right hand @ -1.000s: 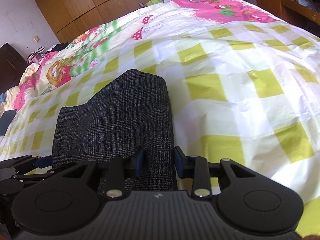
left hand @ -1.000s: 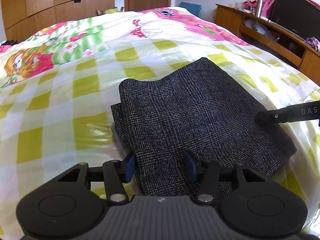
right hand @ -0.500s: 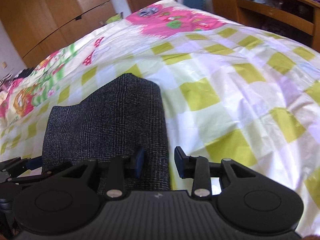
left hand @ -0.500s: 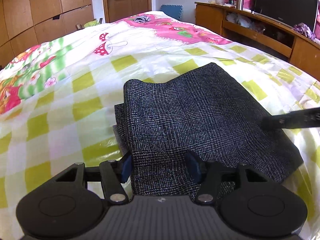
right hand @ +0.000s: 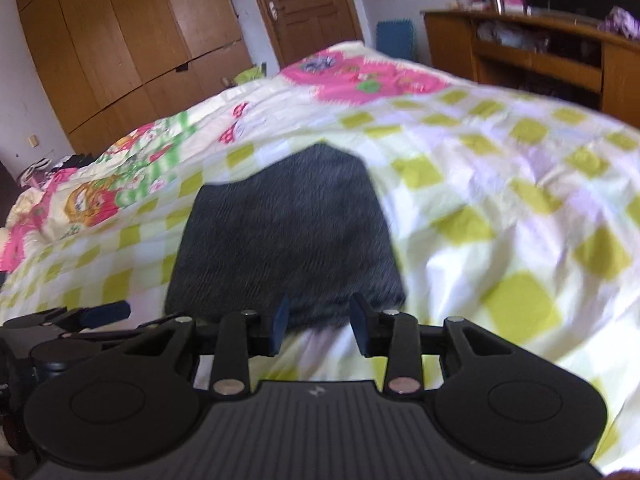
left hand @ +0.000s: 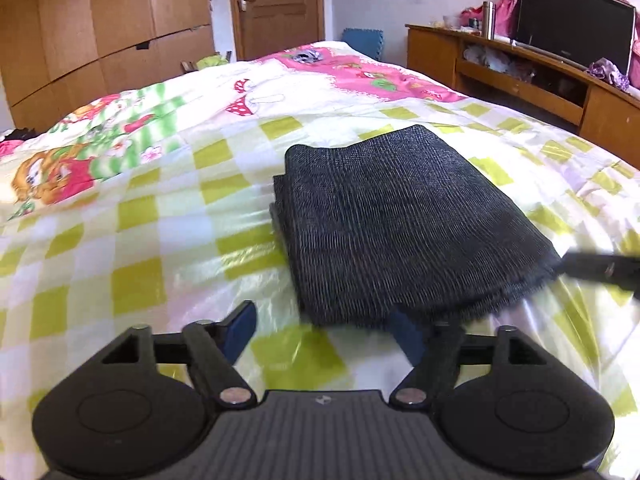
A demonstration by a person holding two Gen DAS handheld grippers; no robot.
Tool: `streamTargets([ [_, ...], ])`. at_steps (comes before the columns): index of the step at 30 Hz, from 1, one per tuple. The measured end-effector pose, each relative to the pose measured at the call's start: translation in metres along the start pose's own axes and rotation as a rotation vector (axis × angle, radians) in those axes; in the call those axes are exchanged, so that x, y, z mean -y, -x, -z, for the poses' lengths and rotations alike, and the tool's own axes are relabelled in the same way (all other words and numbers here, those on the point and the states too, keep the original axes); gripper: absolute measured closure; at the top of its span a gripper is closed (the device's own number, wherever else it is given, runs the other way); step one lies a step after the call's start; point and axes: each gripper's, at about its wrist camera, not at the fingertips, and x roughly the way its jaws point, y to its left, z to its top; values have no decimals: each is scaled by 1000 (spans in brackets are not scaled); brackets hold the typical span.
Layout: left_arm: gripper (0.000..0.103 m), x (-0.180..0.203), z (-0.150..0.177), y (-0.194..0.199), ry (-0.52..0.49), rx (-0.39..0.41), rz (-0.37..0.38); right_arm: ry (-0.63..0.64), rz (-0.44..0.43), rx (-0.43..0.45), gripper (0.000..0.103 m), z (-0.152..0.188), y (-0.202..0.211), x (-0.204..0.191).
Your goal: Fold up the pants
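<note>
The pants (left hand: pixel 396 224) lie on the bed (left hand: pixel 120 264) as a compact, layered rectangle, edges fairly even, so the folding looks essentially done. The left gripper (left hand: pixel 322 330) has its jaws opening, with only bedspread between them and the bundle's near edge just beyond. The right gripper (right hand: pixel 318 324) is released too, jaws parted just short of the cloth. At most a little straightening seems left.

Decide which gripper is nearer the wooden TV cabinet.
Right. The right gripper is at the pants' edge on the TV cabinet's side; the left gripper, jaws opening and empty, is across the pants, farther away.
</note>
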Motion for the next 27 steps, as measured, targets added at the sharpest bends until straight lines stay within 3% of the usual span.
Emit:
streamTargets([
  [3,0,1,7,16,14,15,25,21,-6,-24,67,17,7,-13],
  [11,0,-6,23,51,30,60,20,-10,8,-26,67,35,25,-22],
  [27,0,-8,35,77,29,85,-12,16,-38,-21,66,46,45,-45],
])
